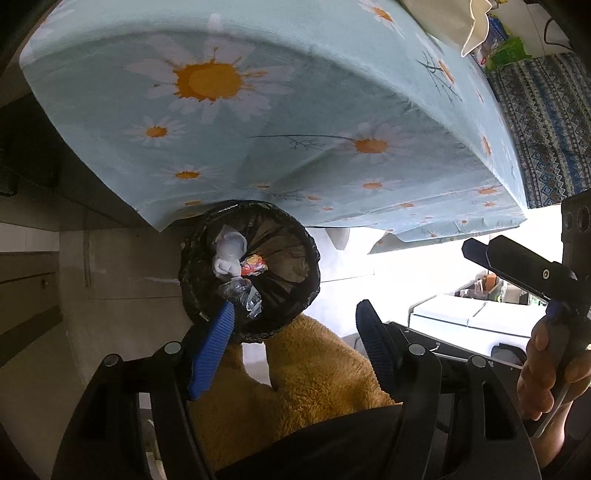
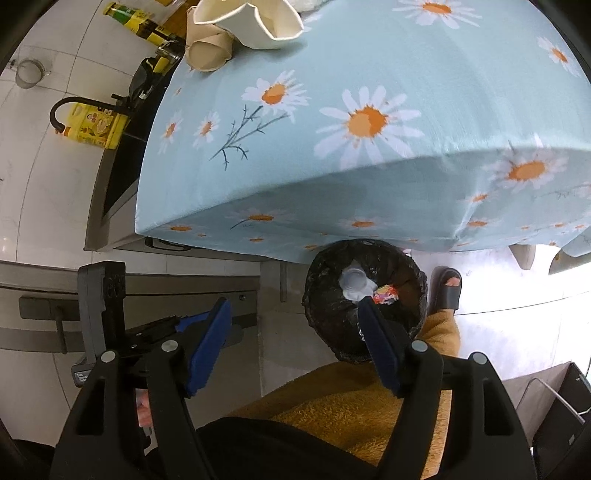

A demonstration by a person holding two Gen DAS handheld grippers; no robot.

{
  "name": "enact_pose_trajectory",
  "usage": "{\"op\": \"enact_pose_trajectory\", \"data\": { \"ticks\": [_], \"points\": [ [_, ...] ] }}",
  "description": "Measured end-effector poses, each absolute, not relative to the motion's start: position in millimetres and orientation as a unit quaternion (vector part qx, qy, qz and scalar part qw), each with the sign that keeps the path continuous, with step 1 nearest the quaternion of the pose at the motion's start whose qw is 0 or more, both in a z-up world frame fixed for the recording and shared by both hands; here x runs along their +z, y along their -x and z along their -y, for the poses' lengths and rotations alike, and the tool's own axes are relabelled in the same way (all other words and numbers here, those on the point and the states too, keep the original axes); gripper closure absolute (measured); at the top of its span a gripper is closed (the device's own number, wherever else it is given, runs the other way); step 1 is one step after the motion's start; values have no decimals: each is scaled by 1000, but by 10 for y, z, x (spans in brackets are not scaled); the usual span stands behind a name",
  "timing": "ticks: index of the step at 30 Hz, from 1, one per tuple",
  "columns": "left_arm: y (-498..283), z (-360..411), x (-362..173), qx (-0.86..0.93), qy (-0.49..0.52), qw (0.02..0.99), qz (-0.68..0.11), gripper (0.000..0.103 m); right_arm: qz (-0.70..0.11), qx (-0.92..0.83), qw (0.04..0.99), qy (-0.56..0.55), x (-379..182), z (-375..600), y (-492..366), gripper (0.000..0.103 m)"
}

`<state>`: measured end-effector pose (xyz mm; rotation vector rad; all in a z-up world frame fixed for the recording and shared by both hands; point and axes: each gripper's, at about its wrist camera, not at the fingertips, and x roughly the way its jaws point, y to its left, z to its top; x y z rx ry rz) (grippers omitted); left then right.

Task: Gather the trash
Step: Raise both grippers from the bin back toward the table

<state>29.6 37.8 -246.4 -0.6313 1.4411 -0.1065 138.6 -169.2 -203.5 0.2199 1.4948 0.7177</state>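
Observation:
A black-lined trash bin (image 1: 295,295) stands on the floor below the table edge; it also shows in the right wrist view (image 2: 325,314). Inside lie a white crumpled cup (image 1: 229,254), a colourful wrapper (image 1: 254,265) and a clear crushed plastic bottle (image 1: 243,295). My left gripper (image 1: 295,321) is open and empty above the bin's near rim. My right gripper (image 2: 295,317) is open and empty, its right finger over the bin. On the table, crumpled paper cups (image 2: 243,26) lie at the far end.
The table wears a light blue daisy cloth (image 2: 369,122). A sink counter with yellow bottles (image 2: 96,125) stands to the left. The person's orange fleece trousers (image 2: 351,406) and a sandalled foot (image 2: 448,291) are beside the bin. The right gripper shows in the left view (image 1: 517,266).

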Motion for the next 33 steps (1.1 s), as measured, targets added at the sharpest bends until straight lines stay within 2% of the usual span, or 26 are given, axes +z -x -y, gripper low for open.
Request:
{"op": "enact_pose_trajectory", "data": {
  "ticks": [17,20,33],
  "points": [
    [-378,-330,-1961,-75,266,744,-609,37,-615,331,712,-78,-1557,1690,-1405,32],
    [-369,-338,-1872,-77,264,752,-599,37,-600,328,726,-72,-1440,1701,-1460,25],
    [-577,-395,-1300,-91,238,796,-549,37,-543,327,772,-49,-973,1528,-1979,23]
  ]
}}
